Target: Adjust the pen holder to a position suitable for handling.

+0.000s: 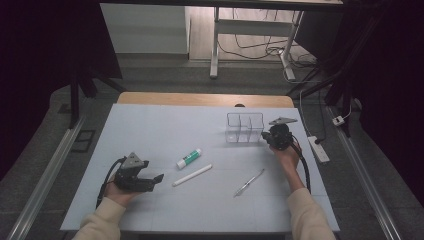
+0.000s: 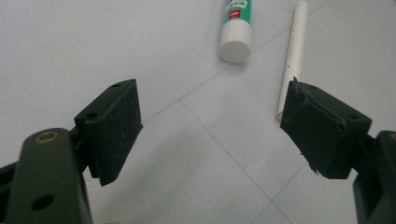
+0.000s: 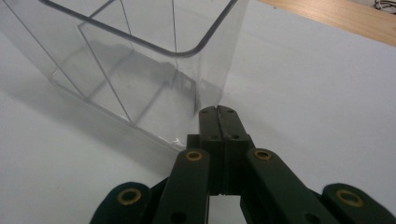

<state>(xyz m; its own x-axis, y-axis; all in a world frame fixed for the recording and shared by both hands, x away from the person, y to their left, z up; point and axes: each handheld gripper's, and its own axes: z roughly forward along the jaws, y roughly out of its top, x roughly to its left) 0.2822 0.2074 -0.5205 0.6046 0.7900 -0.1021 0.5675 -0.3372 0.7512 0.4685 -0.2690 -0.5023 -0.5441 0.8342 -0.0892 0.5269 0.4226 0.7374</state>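
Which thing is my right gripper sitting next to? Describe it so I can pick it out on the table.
On the pale blue table mat, look to the far right part, just left of the shut right gripper. There stands a clear plastic box with inner dividers, empty. It alone is see-through and upright; the glue stick, white rod and pen lie flat nearer the person.

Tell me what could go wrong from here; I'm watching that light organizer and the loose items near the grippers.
The right gripper, jaws shut, has its tips at a bottom corner of the clear organizer. A nudge could slide or tip it, as it looks light and empty.

The left gripper stands open just short of the white stick and the glue stick. Both are round and might roll away if a jaw bumps them.
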